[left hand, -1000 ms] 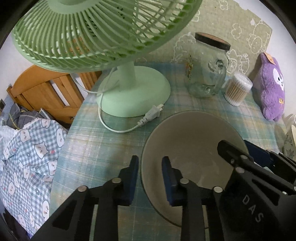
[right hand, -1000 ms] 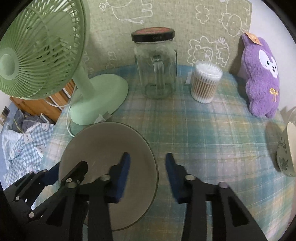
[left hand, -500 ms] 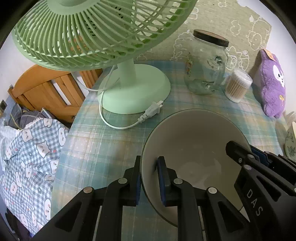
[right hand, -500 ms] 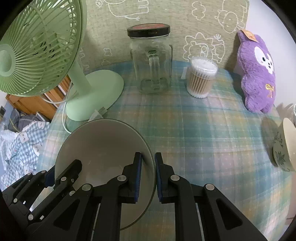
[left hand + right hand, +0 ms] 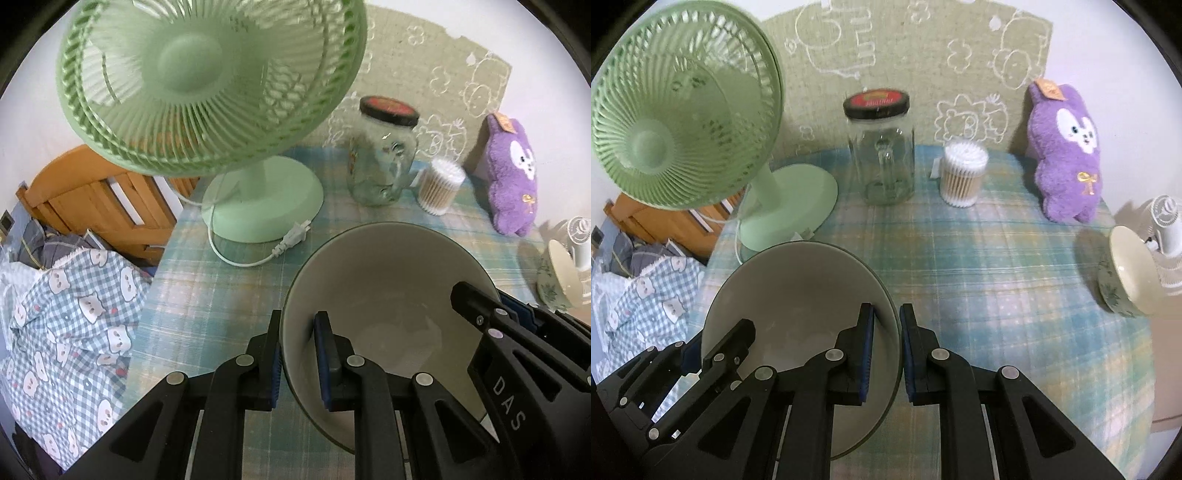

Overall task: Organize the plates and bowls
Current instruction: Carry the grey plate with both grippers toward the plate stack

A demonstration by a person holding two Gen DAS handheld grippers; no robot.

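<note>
A large grey-green bowl with a pale inside hangs above the plaid tablecloth, held from both sides. My left gripper is shut on its left rim, one pad outside and one inside. My right gripper is shut on the right rim of the same bowl. Each gripper shows in the other's view: the right gripper at the bowl's far rim, the left gripper at lower left. A small floral bowl lies tipped on its side at the table's right edge.
A green desk fan stands at the back left with its loose cord and plug on the cloth. A glass jar, a tub of cotton swabs and a purple plush toy line the back. A wooden chair stands off the table's left edge.
Both grippers closed onto the large bowl's rim, then rose with it; the bowl has left the cloth and the fan and jar now sit lower in view.
</note>
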